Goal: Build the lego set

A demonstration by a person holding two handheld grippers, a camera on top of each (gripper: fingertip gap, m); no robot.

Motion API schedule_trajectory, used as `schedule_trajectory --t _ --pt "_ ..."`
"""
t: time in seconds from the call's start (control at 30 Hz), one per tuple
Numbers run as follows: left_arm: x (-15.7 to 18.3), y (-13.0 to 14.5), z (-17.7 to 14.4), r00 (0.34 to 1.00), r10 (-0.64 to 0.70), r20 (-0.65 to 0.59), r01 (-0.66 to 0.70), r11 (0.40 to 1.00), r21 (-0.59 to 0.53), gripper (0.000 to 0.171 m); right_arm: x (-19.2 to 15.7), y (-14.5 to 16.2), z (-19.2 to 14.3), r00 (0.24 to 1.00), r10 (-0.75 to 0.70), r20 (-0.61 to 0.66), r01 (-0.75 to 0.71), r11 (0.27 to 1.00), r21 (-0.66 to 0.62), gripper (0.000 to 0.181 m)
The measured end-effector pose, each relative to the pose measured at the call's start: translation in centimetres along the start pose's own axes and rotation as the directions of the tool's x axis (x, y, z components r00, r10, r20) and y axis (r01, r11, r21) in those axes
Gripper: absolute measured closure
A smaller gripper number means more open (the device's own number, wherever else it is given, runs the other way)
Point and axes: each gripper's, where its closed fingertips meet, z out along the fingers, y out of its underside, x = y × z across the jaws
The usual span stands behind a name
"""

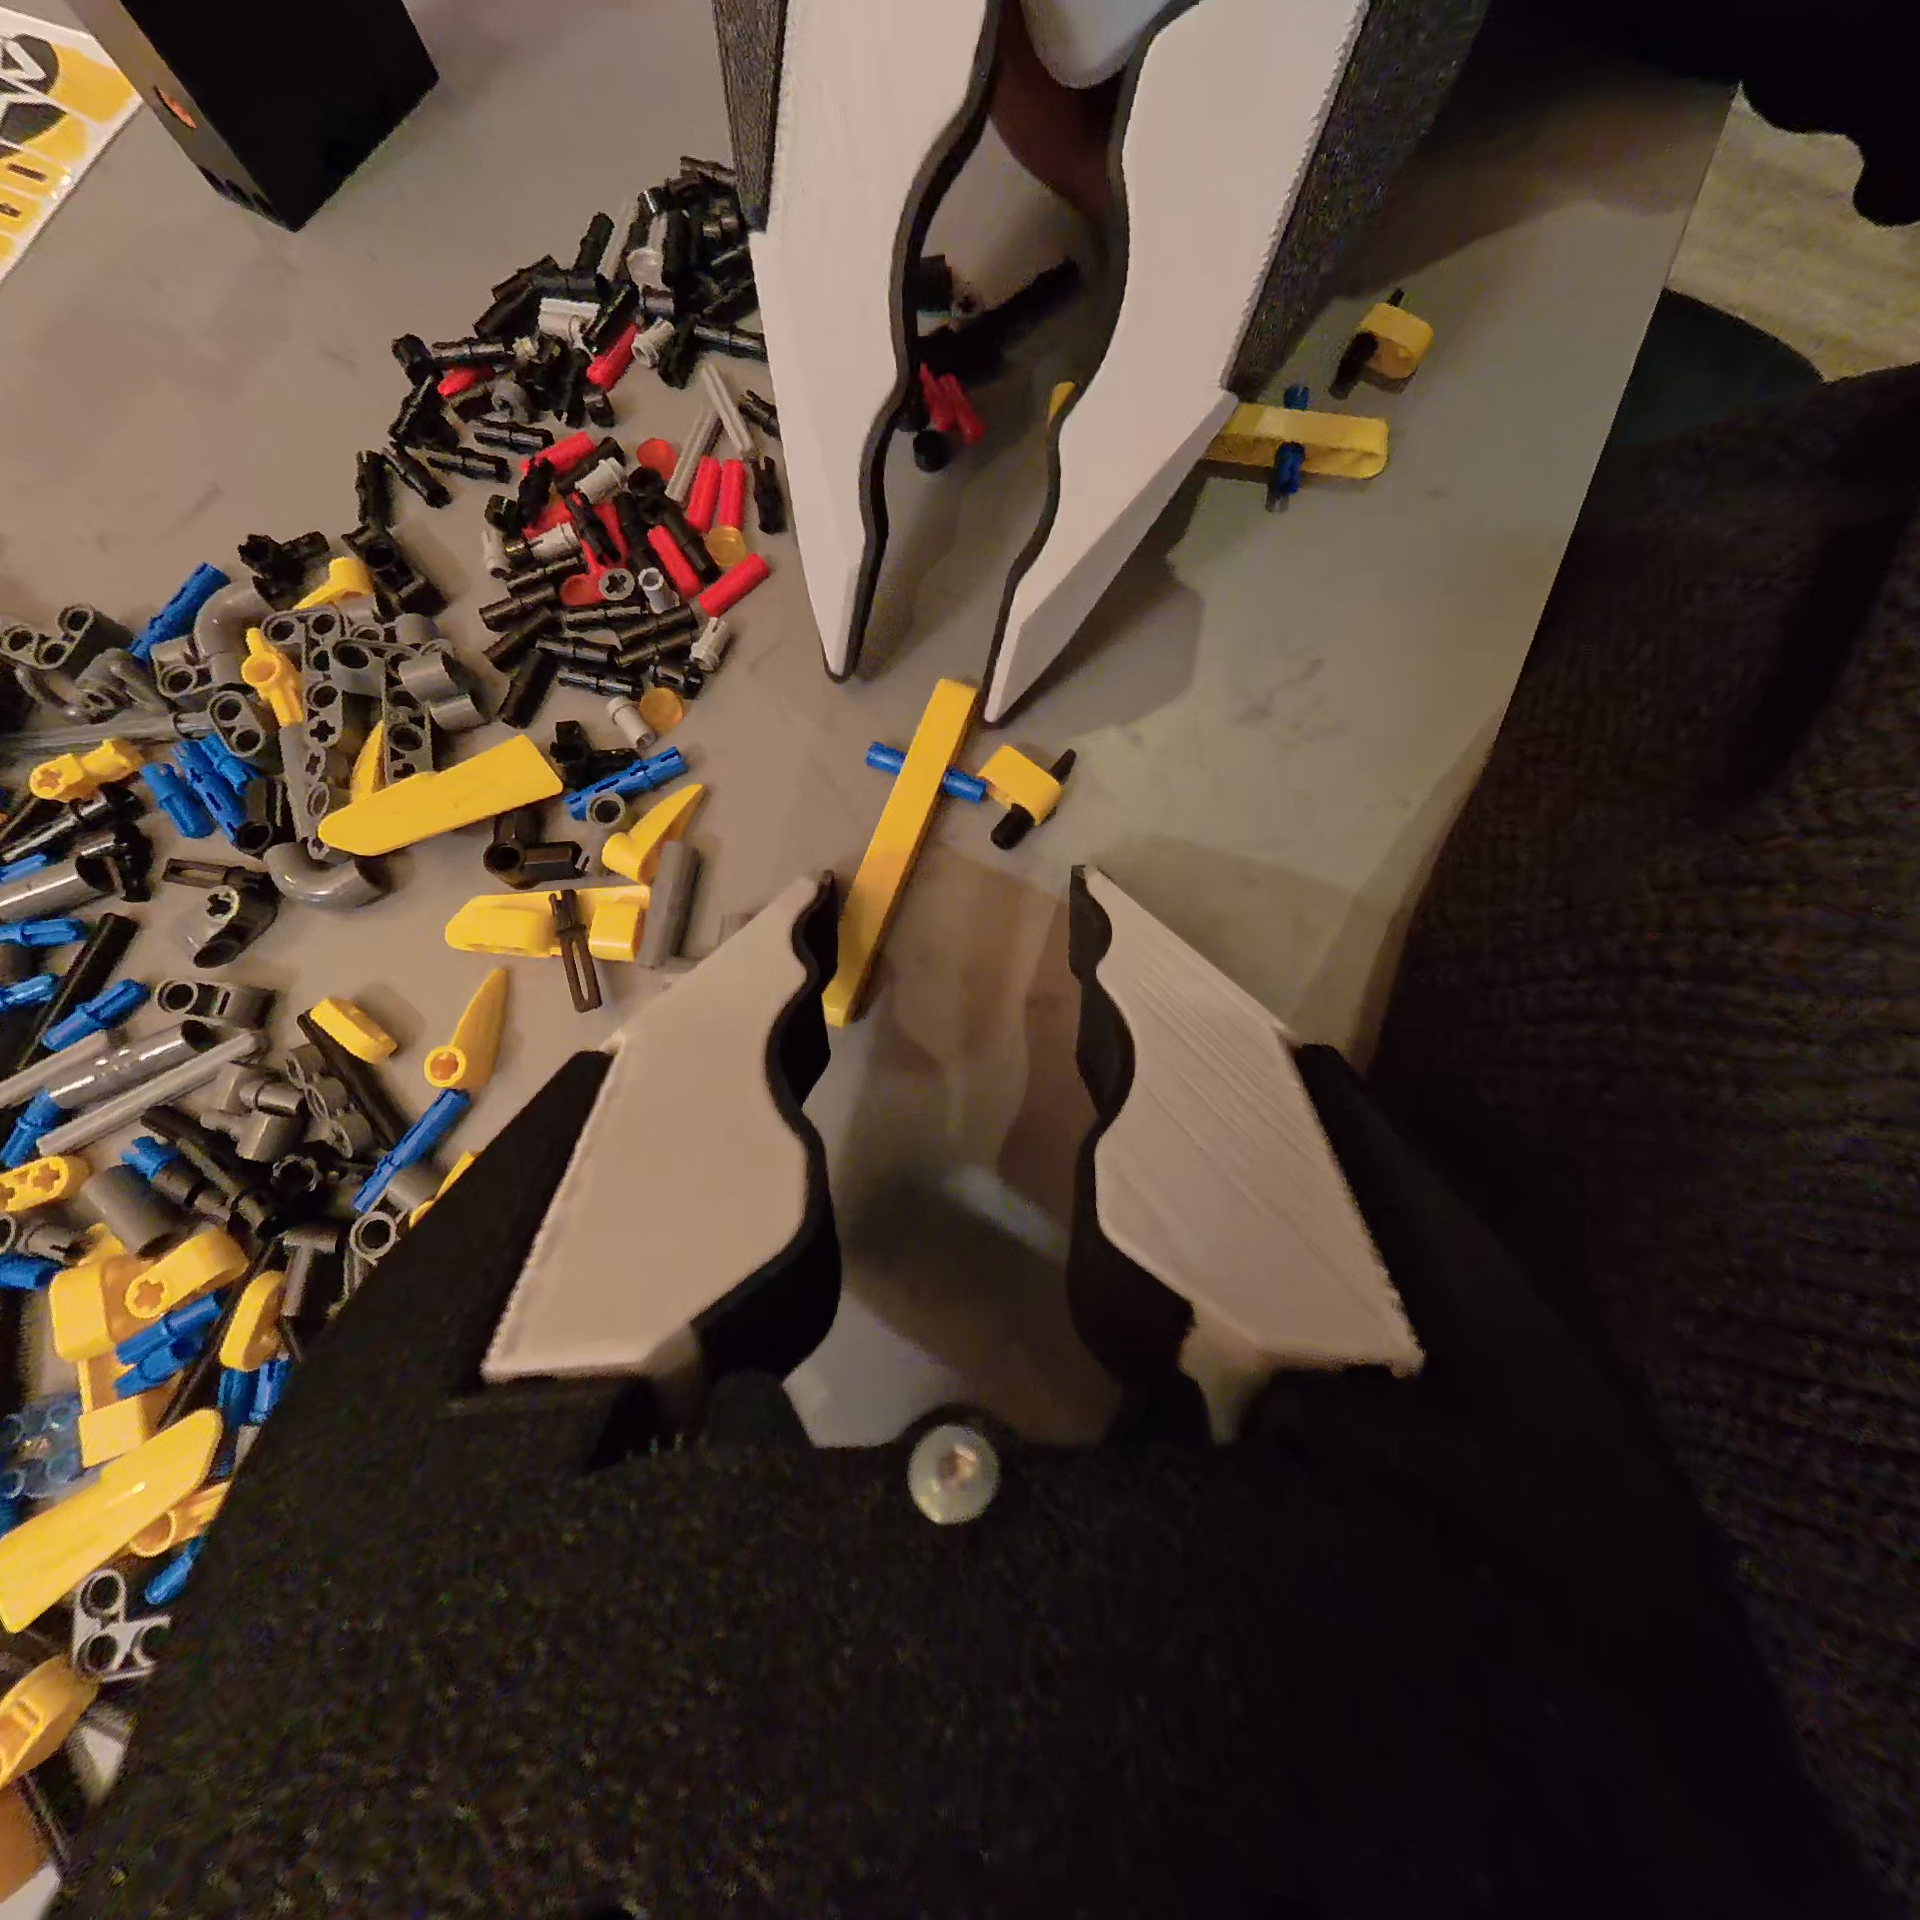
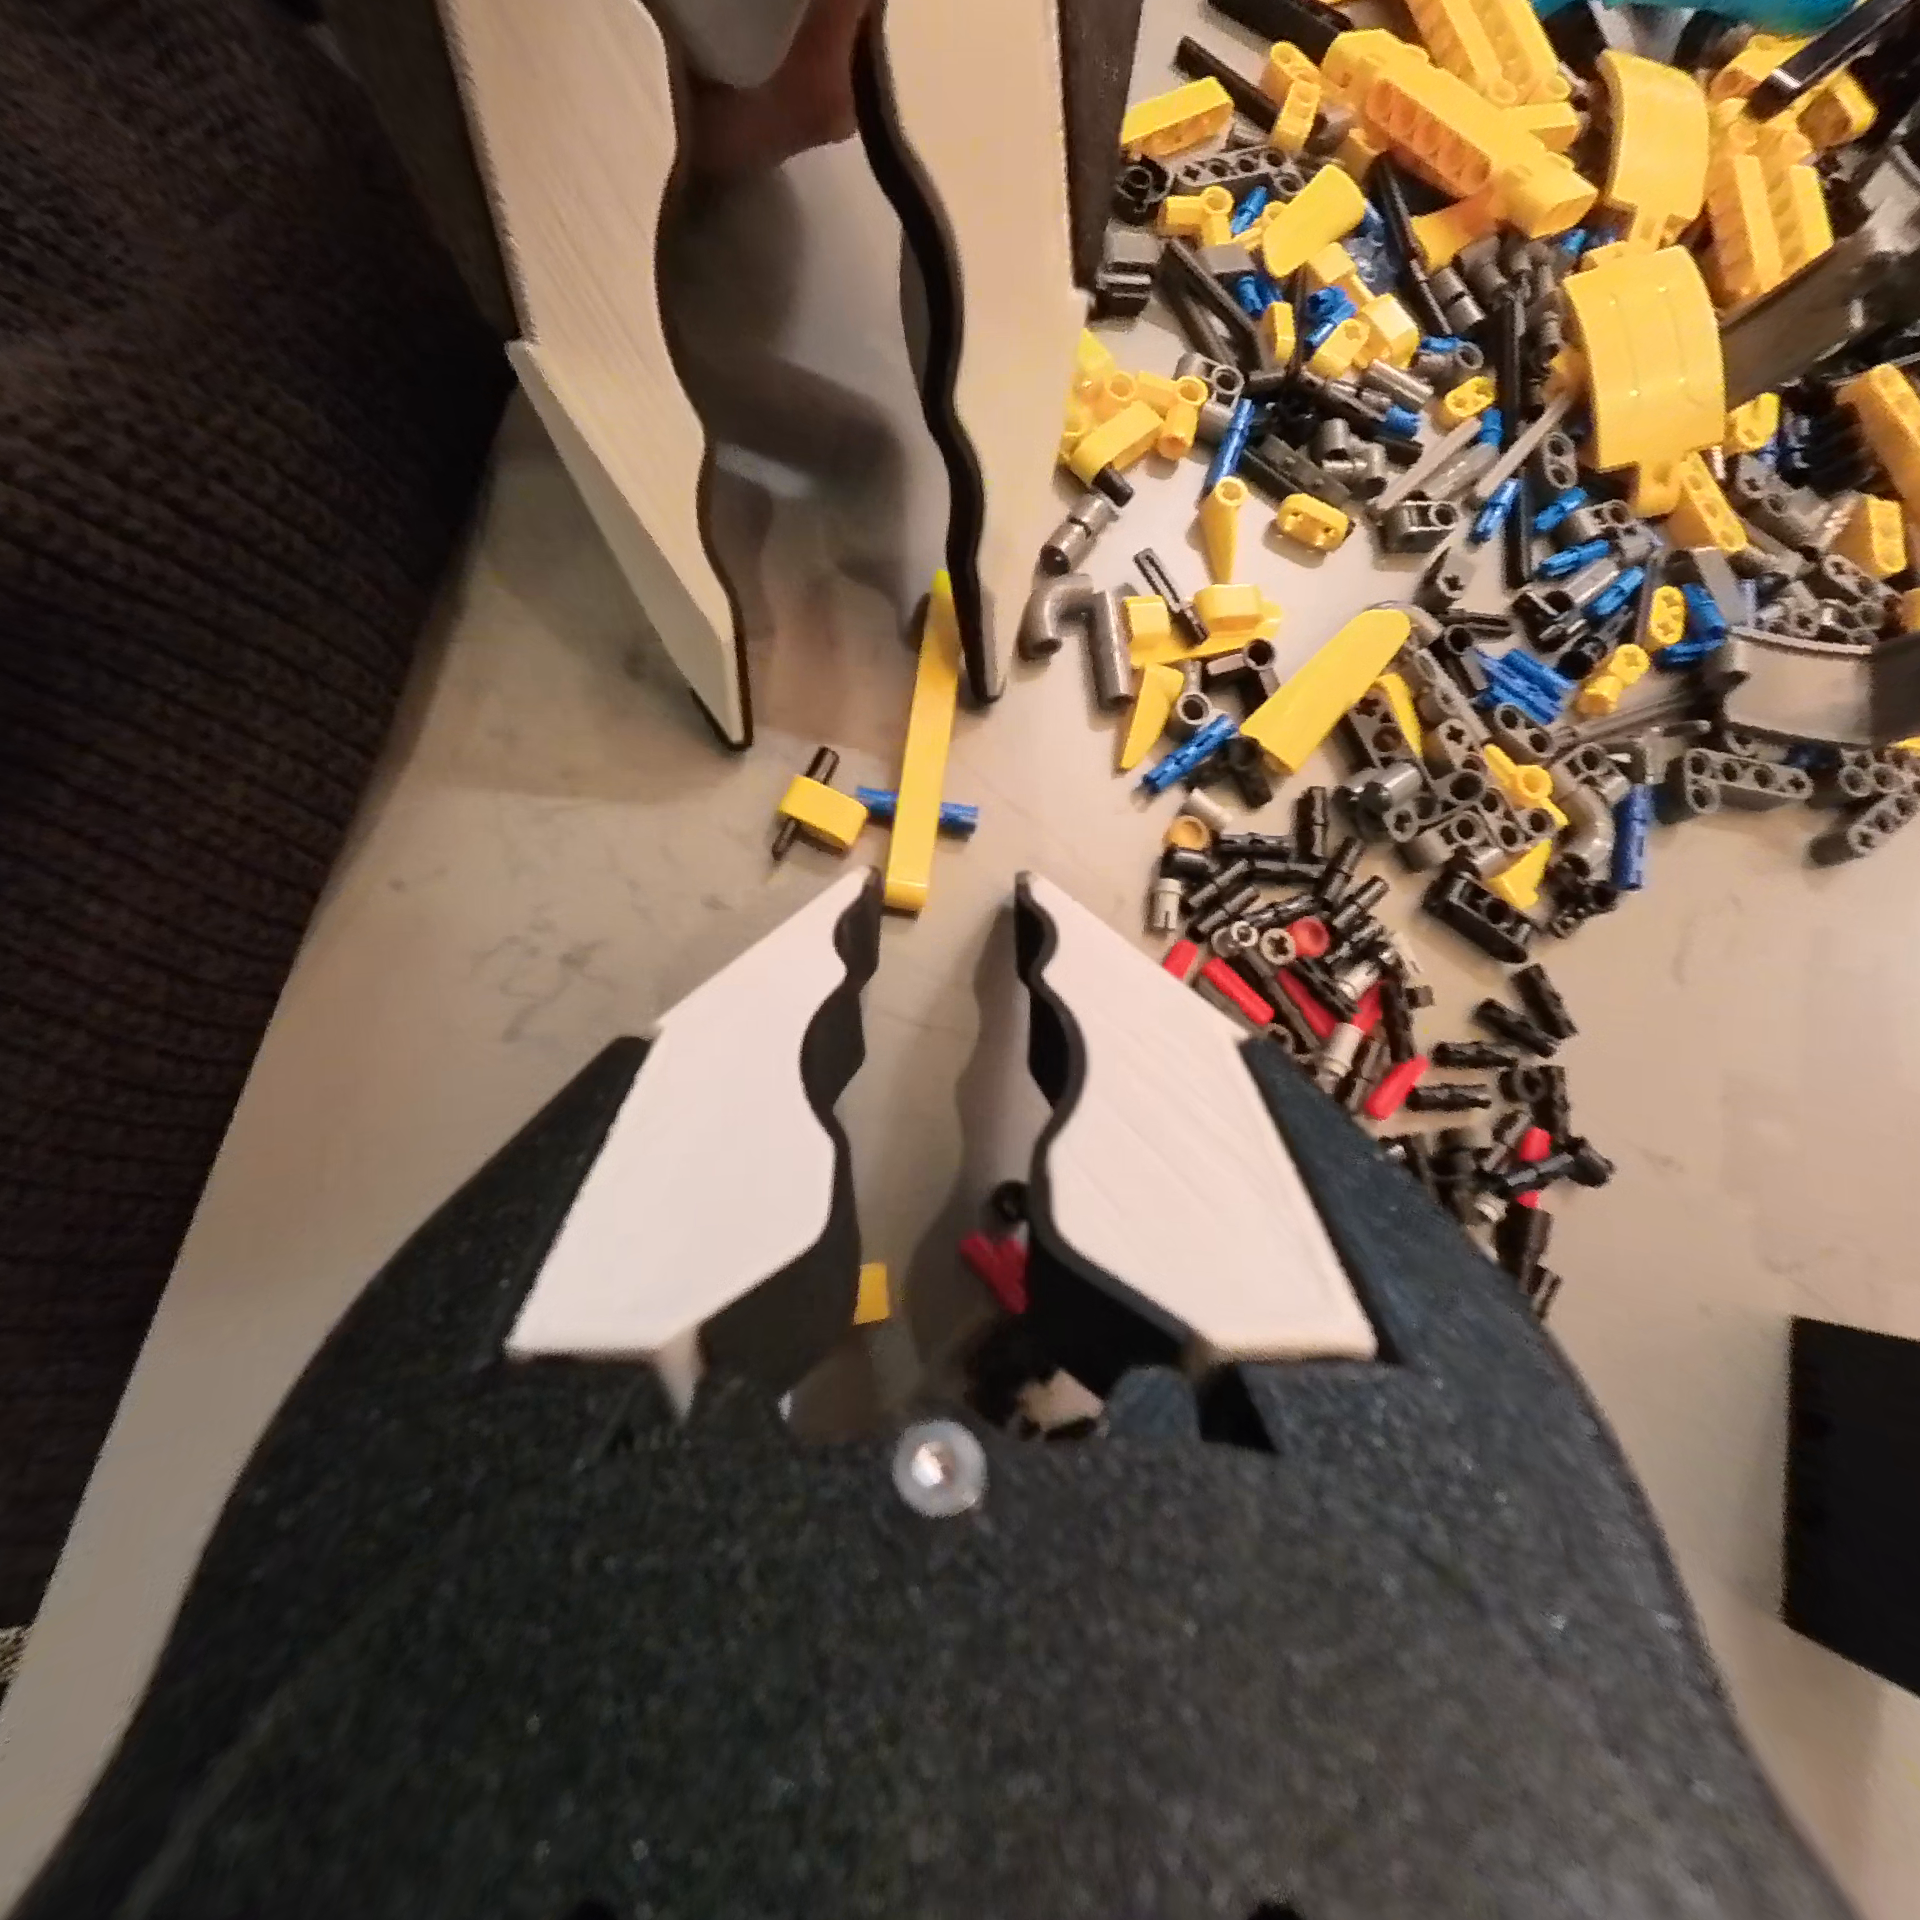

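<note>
Leftward, loose building pieces [image 1: 312, 831] are lying heaped on the grey table [image 1: 1299, 831]. Centrally, a long yellow beam [image 1: 904, 842] with a blue pin [image 1: 971, 787] is lying between both grippers: the left gripper [image 1: 951, 883] is standing spread, one fingertip [image 1: 821, 904] touching the beam, while the right gripper [image 1: 914, 691], parted too, is facing its far end.
</note>
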Motion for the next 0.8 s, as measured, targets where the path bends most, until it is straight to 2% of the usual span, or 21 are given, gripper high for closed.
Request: schedule_trajectory --t 0.33,0.37,0.47,0.5,0.8 --pt "-0.1 0.1 -0.1 1.000 -0.005 0.000 0.005 1.000 -0.003 0.133 -0.2 0.2 -0.3 0.999 -0.037 0.002 0.037 0.999 -0.010 0.156" --pt "-0.2 0.1 -0.1 1.000 -0.005 0.004 0.006 1.000 -0.004 0.136 -0.2 0.2 -0.3 0.999 -0.038 0.002 0.038 0.999 -0.010 0.156" --pt "-0.4 0.1 -0.2 1.000 -0.004 0.014 0.004 1.000 -0.011 0.158 -0.3 0.2 -0.4 0.999 -0.049 0.000 0.049 0.999 -0.013 0.156" --pt "-0.4 0.2 -0.2 1.000 -0.002 0.014 0.002 1.000 -0.011 0.159 -0.3 0.2 -0.4 0.998 -0.056 -0.002 0.056 0.998 -0.013 0.156" --pt "-0.3 0.2 -0.2 1.000 0.018 0.007 -0.018 1.000 -0.009 0.161 -1.0 -0.1 -0.2 0.995 -0.092 0.023 0.092 0.996 0.005 0.155"
